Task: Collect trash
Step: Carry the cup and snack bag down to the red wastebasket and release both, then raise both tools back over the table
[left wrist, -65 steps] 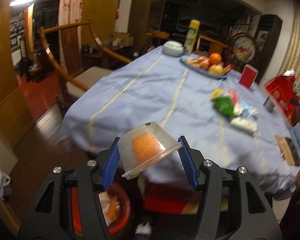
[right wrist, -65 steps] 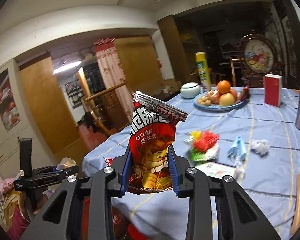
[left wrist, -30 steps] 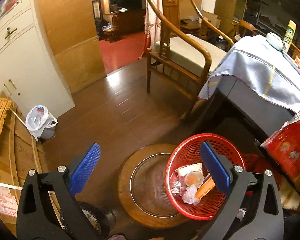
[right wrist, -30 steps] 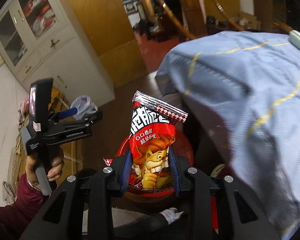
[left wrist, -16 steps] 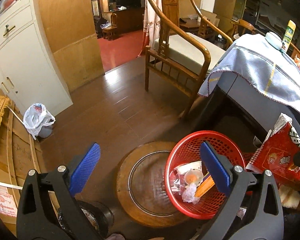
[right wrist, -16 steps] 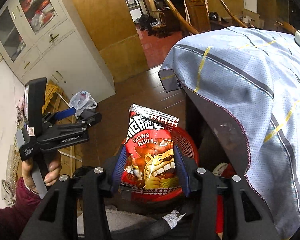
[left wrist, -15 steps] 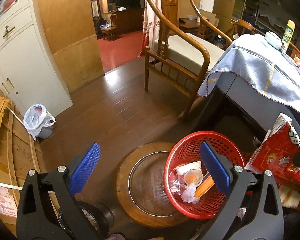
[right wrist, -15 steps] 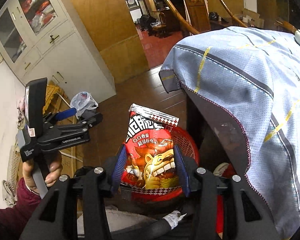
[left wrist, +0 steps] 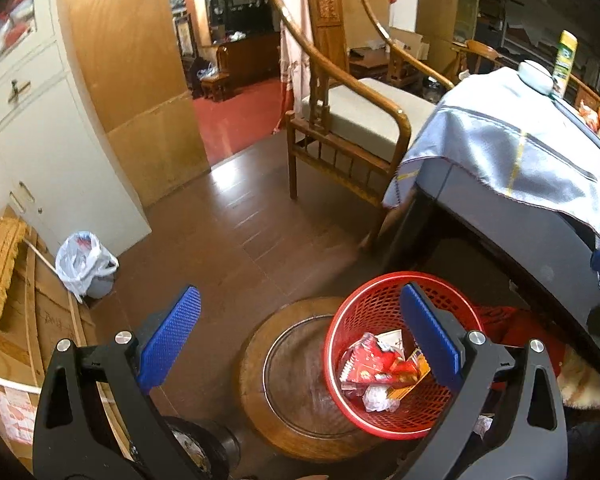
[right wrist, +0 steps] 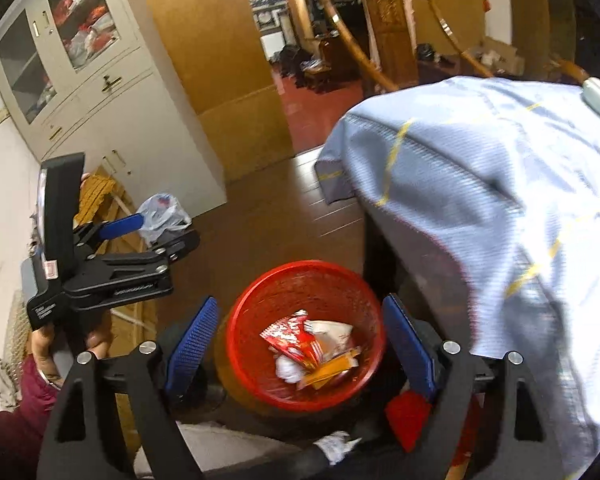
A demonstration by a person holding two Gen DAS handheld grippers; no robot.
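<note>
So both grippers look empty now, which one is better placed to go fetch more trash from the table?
Probably the right gripper: the blue tablecloth lies close beside it, while the left gripper sits farther out toward the floor. Both are open and empty.

The blurred tablecloth (right wrist: 500, 208) runs off the right edge, and the left tool's (left wrist: 300, 336) finger hides part of the red basket (left wrist: 364, 304).
</note>
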